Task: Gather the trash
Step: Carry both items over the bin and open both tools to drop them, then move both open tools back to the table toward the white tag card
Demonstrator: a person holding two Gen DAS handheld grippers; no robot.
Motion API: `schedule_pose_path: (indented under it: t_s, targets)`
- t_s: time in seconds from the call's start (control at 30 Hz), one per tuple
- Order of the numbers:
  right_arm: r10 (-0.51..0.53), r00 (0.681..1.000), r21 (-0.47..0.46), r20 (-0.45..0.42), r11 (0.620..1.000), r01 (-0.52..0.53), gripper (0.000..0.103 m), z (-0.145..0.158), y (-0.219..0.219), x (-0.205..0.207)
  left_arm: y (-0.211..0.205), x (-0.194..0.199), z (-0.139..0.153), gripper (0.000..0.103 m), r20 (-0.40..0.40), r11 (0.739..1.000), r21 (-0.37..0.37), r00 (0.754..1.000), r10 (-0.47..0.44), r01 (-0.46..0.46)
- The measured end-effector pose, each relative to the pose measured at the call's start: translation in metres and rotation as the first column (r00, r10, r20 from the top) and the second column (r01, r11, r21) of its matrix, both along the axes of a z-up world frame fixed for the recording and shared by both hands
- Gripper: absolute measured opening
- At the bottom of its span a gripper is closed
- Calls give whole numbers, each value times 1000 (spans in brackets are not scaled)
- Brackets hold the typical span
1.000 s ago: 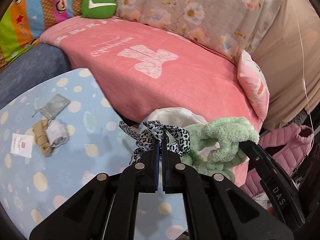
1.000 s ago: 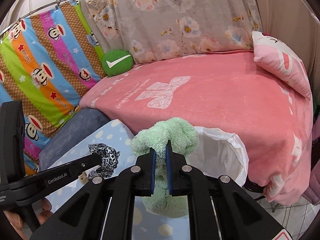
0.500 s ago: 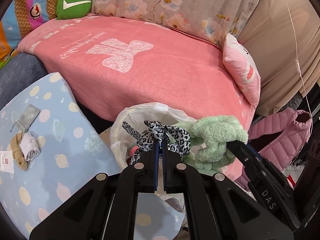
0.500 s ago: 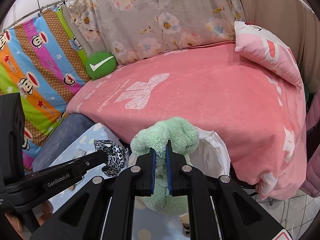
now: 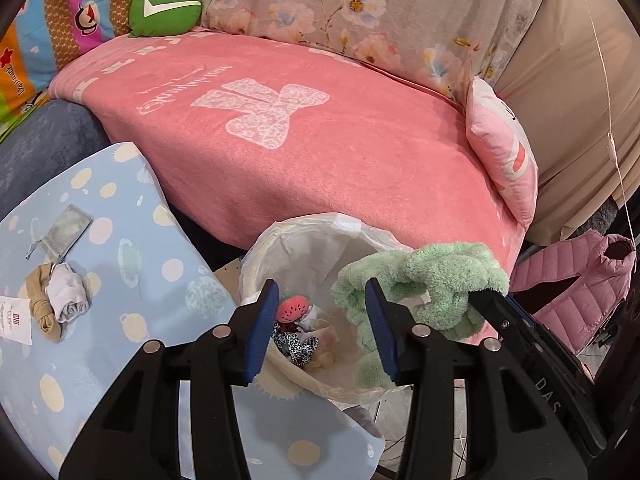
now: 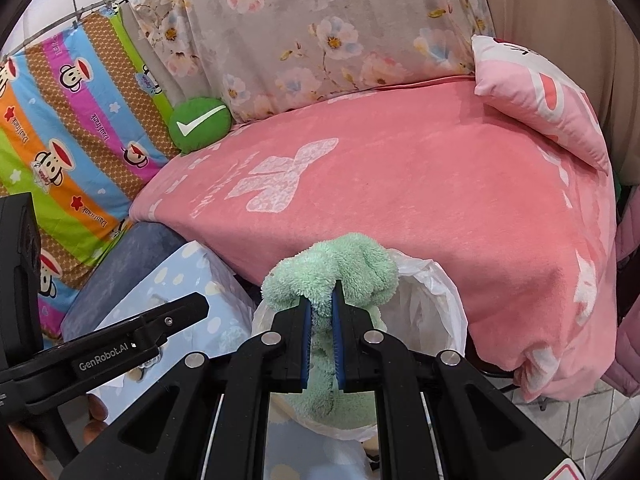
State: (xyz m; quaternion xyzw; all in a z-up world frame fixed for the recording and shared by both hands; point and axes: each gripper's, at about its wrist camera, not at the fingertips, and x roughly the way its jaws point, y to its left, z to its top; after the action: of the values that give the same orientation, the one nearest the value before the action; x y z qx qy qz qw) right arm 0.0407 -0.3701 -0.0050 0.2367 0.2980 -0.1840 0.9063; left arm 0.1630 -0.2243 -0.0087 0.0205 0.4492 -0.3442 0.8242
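One bin bag [image 5: 372, 236] | holds leopard scrunchie [image 5: 296, 346] | strawberry toy [image 5: 293, 309]

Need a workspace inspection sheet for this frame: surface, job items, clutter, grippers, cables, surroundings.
Surface: blue dotted cloth on the table.
Job's things: white bin bag open beside the table; leopard-print scrunchie and a strawberry-print item lie inside; green plush cloth held above it.
Clutter: grey drawstring pouch, rolled socks, paper tag.
Grippers: left gripper open, empty; right gripper shut on the plush cloth.
Cables: thin white cord hanging at right.
Surroundings: pink blanket, pink pillow, green cushion, pink puffer jacket.
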Motion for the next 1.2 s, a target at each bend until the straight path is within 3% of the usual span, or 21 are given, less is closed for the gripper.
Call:
schedule_pose_path:
  t_s: [0.47,0.6,1.2]
  targets:
    - [35,999,-8,-12,999,-35,10,-5,11,11,11,0,-10,42,-9,1000,10,1000,-4,4]
    - [27,999,-14,-26,1000,-27,20,-8,12,14,16,3,-15,43,-9,1000,21,1000,16,-16]
    - [89,995,-14,-39,996,-90,36,-12,45,30,81,27,-35,54,-50,984,42,983,177,-175]
